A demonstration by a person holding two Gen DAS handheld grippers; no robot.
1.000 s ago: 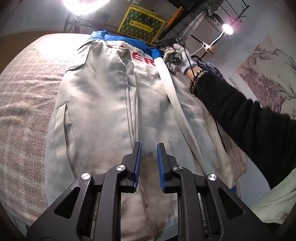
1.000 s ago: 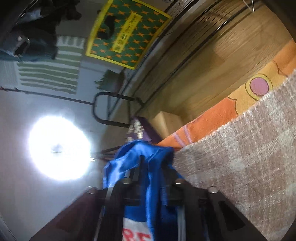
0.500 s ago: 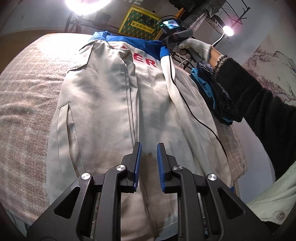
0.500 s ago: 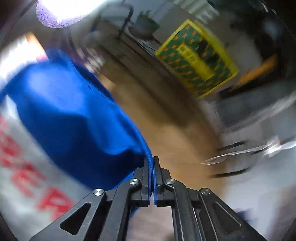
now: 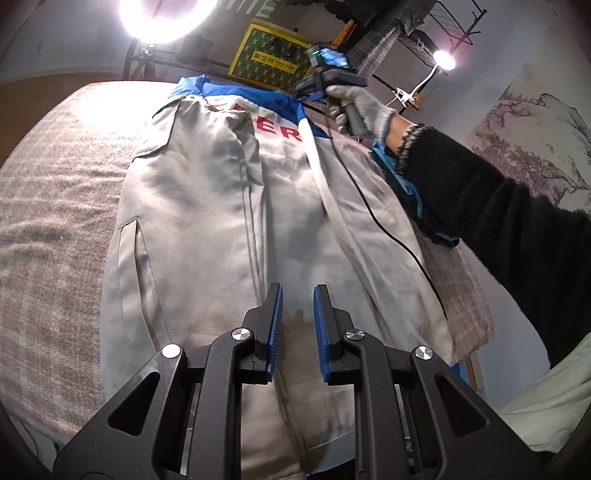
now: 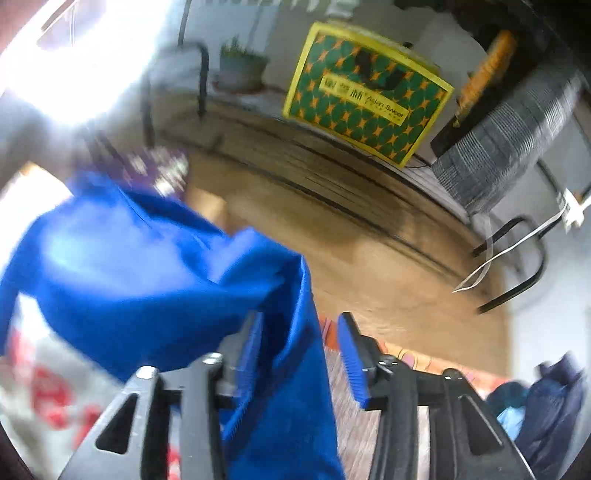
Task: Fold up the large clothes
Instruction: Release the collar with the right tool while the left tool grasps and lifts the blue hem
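Observation:
A large pale grey jacket (image 5: 207, 229) with a blue collar and red letters lies spread along the bed, front up. My left gripper (image 5: 297, 317) hovers over its lower middle, pads a narrow gap apart with nothing between them. At the far collar, a gloved hand (image 5: 362, 107) holds my right gripper (image 6: 301, 347). Its jaws are opening. The blue collar cloth (image 6: 147, 266) hangs loose between its pads, touching the left one only, blurred in the right wrist view.
A pinkish plaid bed cover (image 5: 55, 206) lies under the jacket. Dark blue clothes (image 5: 417, 199) are piled at the bed's right edge. A black cable (image 5: 373, 214) trails over the jacket. A yellow-green box (image 6: 365, 92), a bright lamp (image 5: 166, 14) and wire racks stand beyond.
The right gripper rolled upright and rose at the collar, and its jaws went from shut on the blue cloth to parted. The left gripper stayed still.

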